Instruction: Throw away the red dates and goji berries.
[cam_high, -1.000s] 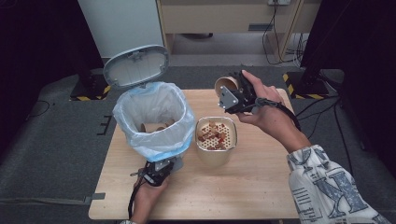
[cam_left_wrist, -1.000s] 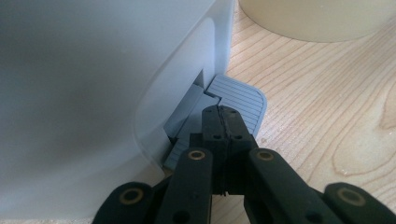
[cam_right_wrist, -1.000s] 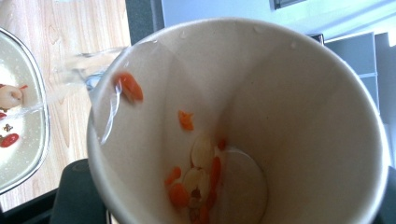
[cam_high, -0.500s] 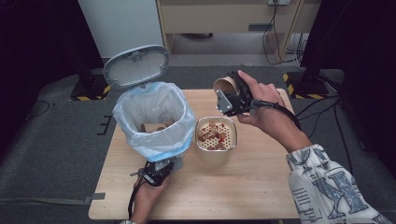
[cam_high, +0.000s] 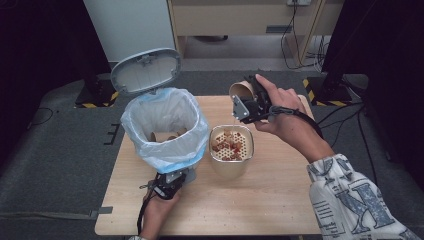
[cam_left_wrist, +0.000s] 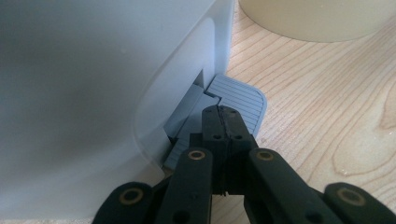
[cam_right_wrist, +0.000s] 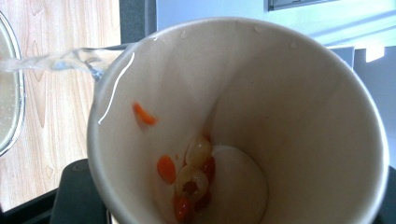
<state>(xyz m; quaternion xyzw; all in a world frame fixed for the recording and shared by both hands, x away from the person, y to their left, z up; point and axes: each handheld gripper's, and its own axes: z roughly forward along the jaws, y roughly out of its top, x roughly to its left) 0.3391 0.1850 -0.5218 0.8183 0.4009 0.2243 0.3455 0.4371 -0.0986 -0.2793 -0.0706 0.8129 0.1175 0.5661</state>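
- We count one paper cup (cam_high: 242, 90), one strainer bowl (cam_high: 230, 150), one pedal bin (cam_high: 165, 131) and two grippers on the wooden table (cam_high: 280, 205).
- The paper cup is pale, tan outside and white inside, tipped on its side with its mouth toward the strainer bowl; a thin stream of clear liquid (cam_right_wrist: 51, 60) runs off its rim.
- Our right gripper (cam_high: 248, 106) holds the cup above and just behind the strainer bowl; its fingers are hidden by the cup, narrowly set and clamped on it.
- Inside the cup (cam_right_wrist: 233, 126), several orange and pale fruit pieces (cam_right_wrist: 191, 179) cling near the bottom, one orange bit higher on the wall.
- The strainer bowl holds reddish-brown pieces on its perforated insert.
- The bin, lined with a pale blue bag (cam_high: 175, 160), stands with its lid (cam_high: 146, 70) raised; brownish scraps lie inside.
- Our left gripper (cam_left_wrist: 224, 116), fingers pressed together with nothing between, rests its tips on the bin's grey pedal (cam_left_wrist: 243, 100).
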